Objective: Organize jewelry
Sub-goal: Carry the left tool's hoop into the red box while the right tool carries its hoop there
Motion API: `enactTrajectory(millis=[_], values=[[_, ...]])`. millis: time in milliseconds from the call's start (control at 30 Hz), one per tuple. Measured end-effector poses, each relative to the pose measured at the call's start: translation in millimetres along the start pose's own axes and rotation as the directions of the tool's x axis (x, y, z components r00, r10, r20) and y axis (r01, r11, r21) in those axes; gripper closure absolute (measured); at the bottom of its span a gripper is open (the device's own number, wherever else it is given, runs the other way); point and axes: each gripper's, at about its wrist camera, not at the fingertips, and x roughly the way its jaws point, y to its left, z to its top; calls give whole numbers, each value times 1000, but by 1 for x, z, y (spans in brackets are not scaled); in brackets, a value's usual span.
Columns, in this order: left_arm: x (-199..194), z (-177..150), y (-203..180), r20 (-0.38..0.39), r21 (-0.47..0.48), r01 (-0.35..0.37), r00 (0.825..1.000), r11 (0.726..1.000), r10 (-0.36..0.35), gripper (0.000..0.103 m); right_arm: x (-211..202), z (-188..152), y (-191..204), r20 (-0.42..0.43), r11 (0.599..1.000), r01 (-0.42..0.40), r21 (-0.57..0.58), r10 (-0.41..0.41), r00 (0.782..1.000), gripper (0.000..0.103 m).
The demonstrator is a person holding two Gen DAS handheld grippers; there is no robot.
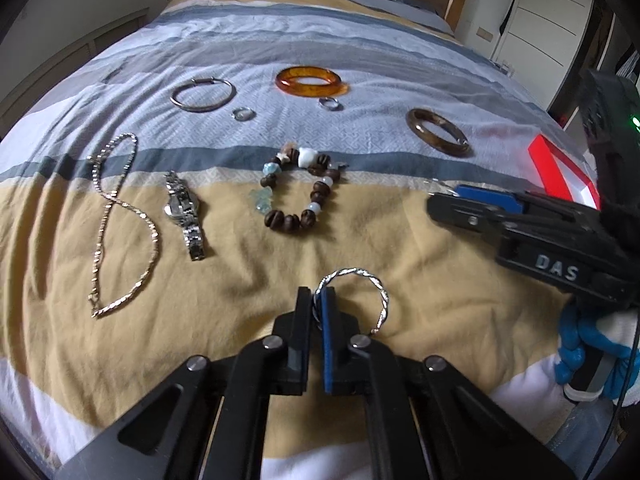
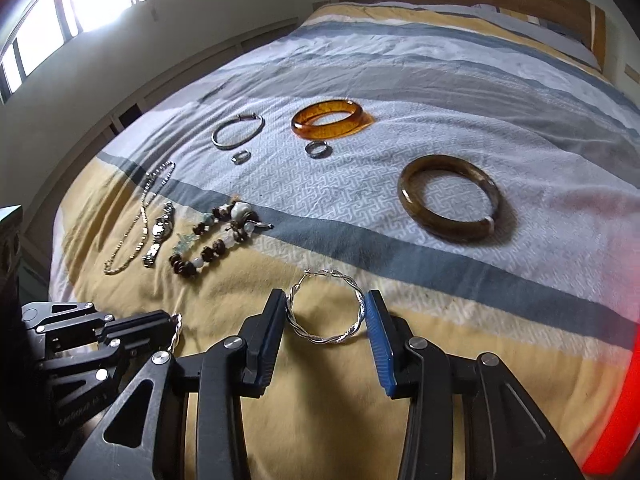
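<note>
We see a bed (image 1: 224, 288) under a striped cover of blue, grey, white and yellow bands, and we place everything against the beaded bracelet (image 1: 298, 192) at the middle of the spread. The right gripper (image 2: 326, 316) works nearer to us than the beads and to their right, its two pads pressing on opposite sides of a twisted silver hoop earring (image 2: 326, 312); beyond it a red box (image 1: 560, 168) shows at the edge. The left gripper (image 1: 316, 308) sits directly in front of the beads on the yellow band, its jaws pressed together on the rim of a second twisted silver hoop (image 1: 354, 294). Left of the beads lie a silver wristwatch (image 1: 184, 212) and, further left, a long chain necklace (image 1: 120, 224). Beyond the beads rest an amber bangle (image 1: 310, 80), a thin silver bangle (image 1: 202, 94) to its left, and a dark brown bangle (image 1: 438, 130) off to the right. Two small rings (image 1: 243, 113) (image 1: 330, 103) lie between the beads and those far bangles
</note>
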Motion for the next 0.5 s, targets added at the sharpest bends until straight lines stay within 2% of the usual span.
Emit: enactTrajectory(millis=[300, 500], values=[[-42, 5, -25, 51, 16, -8, 999, 1000, 7, 99, -77, -16, -15, 97, 999, 23, 47, -27, 995, 63], [-60, 22, -74, 80, 76, 56, 995, 996, -62, 99, -144, -44, -63, 154, 985, 111, 134, -132, 979, 63]])
